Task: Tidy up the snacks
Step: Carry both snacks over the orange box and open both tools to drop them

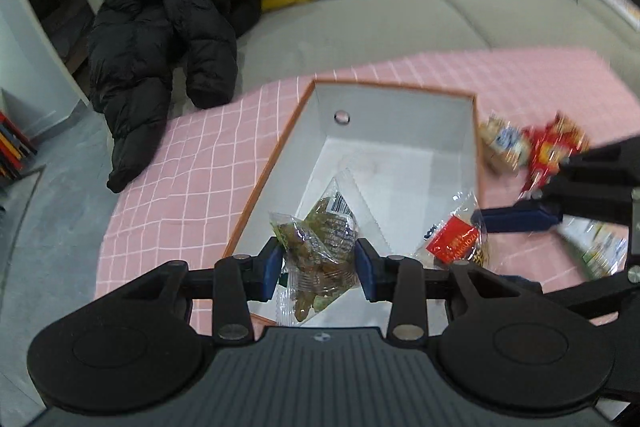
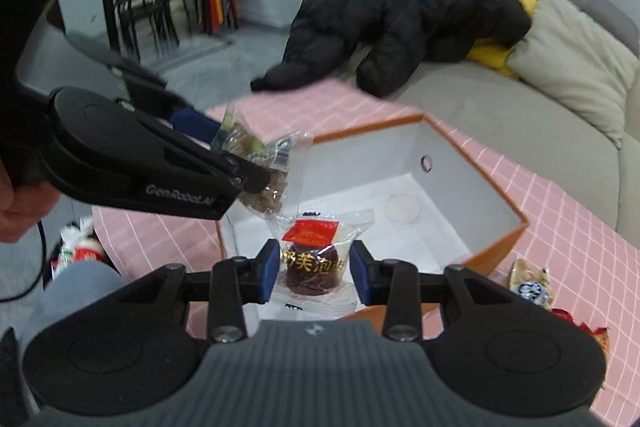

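Orange-walled box (image 1: 280,147) on pink cloth | left gripper (image 1: 316,263) — clamps green snack packet (image 1: 320,247) | right gripper (image 2: 314,269) — clamps red-labelled packet (image 2: 316,259)

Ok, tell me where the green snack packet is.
The green snack packet is clamped in the left hand-held gripper, above the near end of the open box.

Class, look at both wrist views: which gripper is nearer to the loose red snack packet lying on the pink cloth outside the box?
Right. The right gripper is beside the red snack packet, over the box's right side. The left gripper is over the box's near end, farther away.
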`<state>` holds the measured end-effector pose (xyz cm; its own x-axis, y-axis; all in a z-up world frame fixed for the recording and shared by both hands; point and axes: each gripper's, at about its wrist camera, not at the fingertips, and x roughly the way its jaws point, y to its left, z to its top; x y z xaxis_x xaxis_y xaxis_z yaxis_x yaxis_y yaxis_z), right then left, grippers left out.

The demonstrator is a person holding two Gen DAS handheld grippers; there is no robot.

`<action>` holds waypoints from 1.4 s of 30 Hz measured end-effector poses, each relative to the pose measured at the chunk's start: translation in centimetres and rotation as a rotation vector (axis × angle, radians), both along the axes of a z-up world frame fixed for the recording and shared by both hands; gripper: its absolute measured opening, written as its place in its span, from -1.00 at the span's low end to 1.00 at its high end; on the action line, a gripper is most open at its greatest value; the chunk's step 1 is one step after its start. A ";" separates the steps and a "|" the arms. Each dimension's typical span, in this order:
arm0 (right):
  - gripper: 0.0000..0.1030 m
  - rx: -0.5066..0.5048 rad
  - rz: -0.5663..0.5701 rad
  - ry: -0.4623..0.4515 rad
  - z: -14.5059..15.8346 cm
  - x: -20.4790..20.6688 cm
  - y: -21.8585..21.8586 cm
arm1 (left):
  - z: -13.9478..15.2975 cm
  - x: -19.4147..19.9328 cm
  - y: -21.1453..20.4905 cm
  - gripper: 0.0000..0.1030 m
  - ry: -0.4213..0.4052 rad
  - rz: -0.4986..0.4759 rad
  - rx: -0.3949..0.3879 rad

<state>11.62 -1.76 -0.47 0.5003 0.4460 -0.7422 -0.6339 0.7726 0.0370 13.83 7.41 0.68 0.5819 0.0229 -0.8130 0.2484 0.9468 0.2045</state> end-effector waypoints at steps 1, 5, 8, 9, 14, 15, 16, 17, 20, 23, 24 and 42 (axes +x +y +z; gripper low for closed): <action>-0.31 -0.022 0.010 0.009 -0.6 0.6 0.6 | -0.5 0.4 0.0 -0.15 0.016 -0.007 0.009; -0.31 -0.067 0.038 0.057 -2.6 2.5 2.0 | -2.4 1.9 0.5 -0.15 0.078 -0.016 0.040; -0.31 -0.096 0.060 0.074 -3.9 3.5 2.9 | -3.5 2.7 0.8 -0.15 0.114 -0.013 0.049; -0.31 -0.096 0.064 0.085 -4.2 3.4 3.0 | -3.9 2.9 0.9 -0.15 0.126 -0.015 0.050; -0.31 -0.124 0.077 0.141 -6.1 4.7 3.9 | -5.7 4.2 1.3 -0.15 0.189 -0.019 0.059; -0.31 -0.131 0.081 0.150 -6.4 4.8 4.1 | -6.1 4.4 1.4 -0.15 0.200 -0.021 0.067; -0.31 -0.137 0.083 0.162 -6.8 5.0 4.2 | -6.4 4.5 1.4 -0.15 0.209 -0.024 0.076; -0.31 -0.141 0.082 0.171 -6.9 4.8 4.1 | -6.8 4.8 1.5 -0.15 0.216 -0.025 0.081; -0.31 -0.157 0.076 0.198 -7.8 5.3 4.4 | -7.5 5.2 1.7 -0.15 0.239 -0.022 0.083; -0.30 -0.167 0.074 0.217 -8.5 5.4 4.6 | -8.2 5.7 2.0 -0.15 0.256 -0.015 0.093; -0.30 -0.170 0.074 0.222 -8.7 5.5 4.6 | -8.3 5.8 2.0 -0.15 0.259 -0.015 0.099; -0.01 -0.219 0.045 0.205 -9.4 6.0 5.5 | -8.7 5.7 1.8 -0.02 0.254 -0.017 0.125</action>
<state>17.64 3.75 -9.88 0.3137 0.2828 -0.9064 -0.6639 0.7479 0.0036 19.51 9.22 -7.99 0.3611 0.1241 -0.9242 0.3219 0.9136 0.2485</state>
